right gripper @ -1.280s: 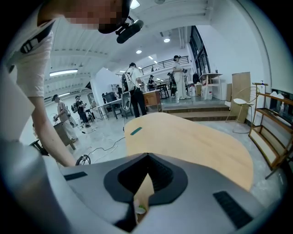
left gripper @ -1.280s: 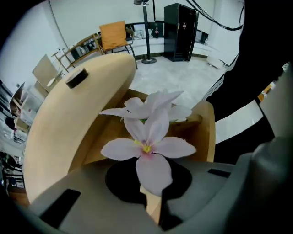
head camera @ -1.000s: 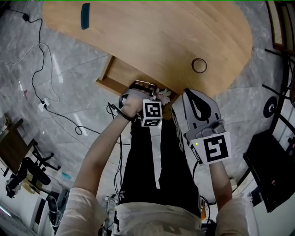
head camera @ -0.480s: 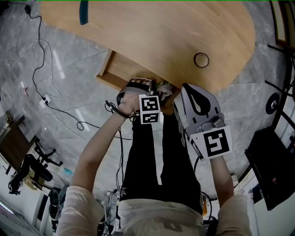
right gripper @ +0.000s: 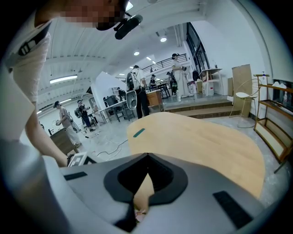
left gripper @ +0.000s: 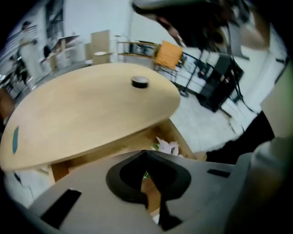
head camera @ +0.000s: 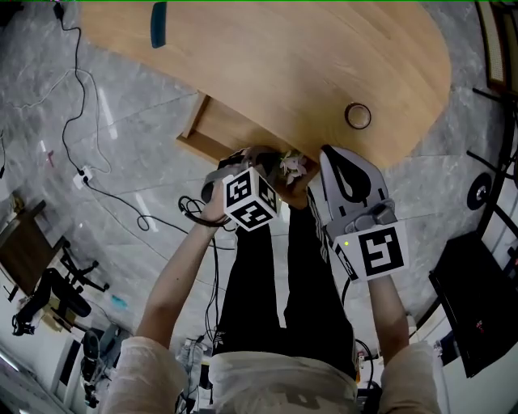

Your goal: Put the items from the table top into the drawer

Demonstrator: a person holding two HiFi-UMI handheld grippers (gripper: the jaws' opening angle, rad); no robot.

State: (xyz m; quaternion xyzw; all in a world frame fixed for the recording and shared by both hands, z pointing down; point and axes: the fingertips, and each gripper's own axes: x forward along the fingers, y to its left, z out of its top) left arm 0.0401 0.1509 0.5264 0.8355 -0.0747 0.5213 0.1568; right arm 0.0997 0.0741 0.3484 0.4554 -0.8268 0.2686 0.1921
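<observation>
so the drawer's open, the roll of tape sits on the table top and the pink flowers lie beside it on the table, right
Not quite. The pink flowers lie inside the open drawer, not on the table top; the left gripper view shows them there. The rest holds: the drawer is open and the roll of tape sits on the table top.

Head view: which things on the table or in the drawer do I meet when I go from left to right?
teal bar → flowers, lying in the drawer → ring
</observation>
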